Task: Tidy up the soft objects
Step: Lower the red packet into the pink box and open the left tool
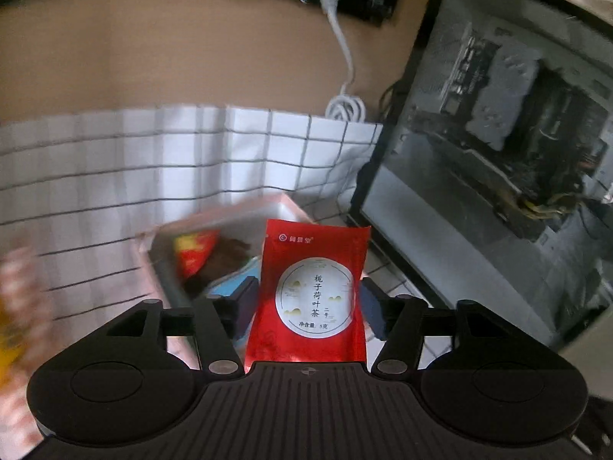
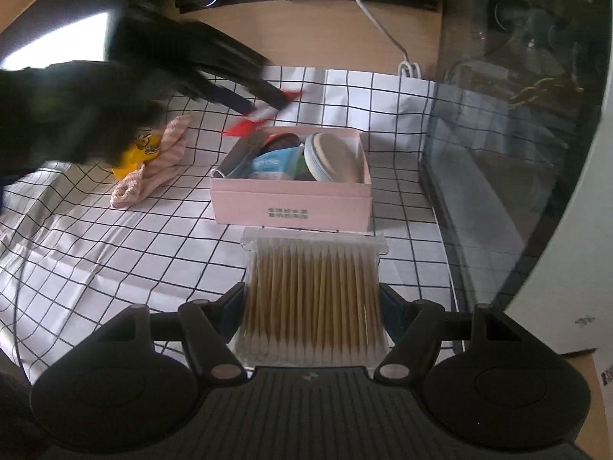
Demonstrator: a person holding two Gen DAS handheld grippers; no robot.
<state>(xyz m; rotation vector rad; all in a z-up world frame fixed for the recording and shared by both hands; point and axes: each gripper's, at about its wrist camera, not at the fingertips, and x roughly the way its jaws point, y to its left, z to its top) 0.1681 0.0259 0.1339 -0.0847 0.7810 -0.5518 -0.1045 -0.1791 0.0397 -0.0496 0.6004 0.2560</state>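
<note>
Left tool [image 1: 308, 303] clamped on a red tea sachet [image 1: 312, 295], held up over the pink box [image 2: 291, 199]. Right tool [image 2: 312, 306] clamped on a clear pack of cotton swabs [image 2: 312, 295], just before that box on the checked surface [image 2: 115, 230].

- One pink box [image 2: 291, 201] on the desk.
- One red tea sachet [image 1: 312, 295].
- One clear pack of cotton swabs [image 2: 312, 299].
- One pink striped cloth [image 2: 153, 168], with one yellow item [image 2: 140, 149] on it.
- One round tin [image 2: 335, 157] in the box.
- One blue packet [image 2: 272, 165] in the box.
- One white coiled cable [image 1: 345, 107].
- Two tongs: left [image 1: 308, 299], right [image 2: 312, 306].
</note>
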